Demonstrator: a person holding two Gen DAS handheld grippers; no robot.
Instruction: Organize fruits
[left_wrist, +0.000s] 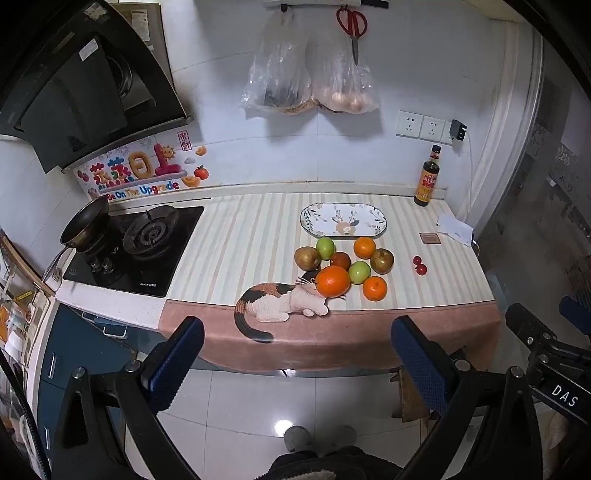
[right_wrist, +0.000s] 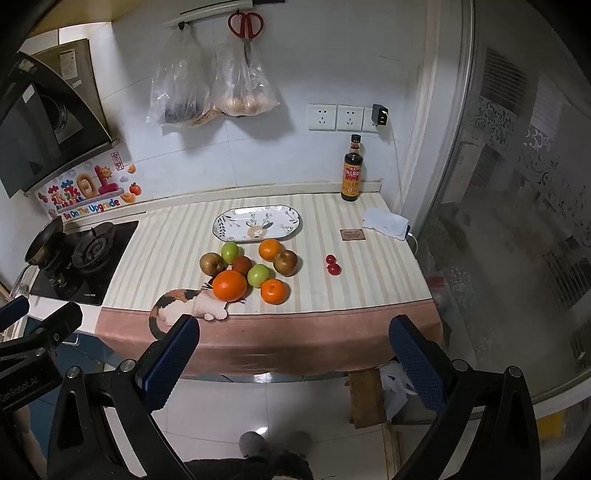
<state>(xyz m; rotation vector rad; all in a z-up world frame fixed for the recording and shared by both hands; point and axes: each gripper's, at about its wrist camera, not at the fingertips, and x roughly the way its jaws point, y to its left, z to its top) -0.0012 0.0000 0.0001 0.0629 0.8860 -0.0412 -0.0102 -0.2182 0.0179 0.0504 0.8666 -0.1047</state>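
Note:
A cluster of fruit lies on the striped counter cloth: a big orange (left_wrist: 332, 281) (right_wrist: 229, 285), smaller oranges (left_wrist: 375, 288) (right_wrist: 273, 291), green apples (left_wrist: 359, 272) (right_wrist: 258, 275) and brown pears (left_wrist: 307, 258) (right_wrist: 285, 262). Two small red tomatoes (left_wrist: 419, 265) (right_wrist: 332, 264) lie apart to the right. An empty oval patterned plate (left_wrist: 376, 226) (right_wrist: 290, 223) sits behind the fruit. My left gripper (left_wrist: 295, 354) and right gripper (right_wrist: 293, 352) are both open and empty, held over the floor in front of the counter edge.
A gas stove (left_wrist: 147, 236) with a pan (left_wrist: 85, 225) is at the left. A dark sauce bottle (right_wrist: 351, 173), a small card (right_wrist: 352, 234) and a white cloth (right_wrist: 386, 223) are at the back right. Bags and scissors hang on the wall. A frosted glass door (right_wrist: 517, 221) stands to the right.

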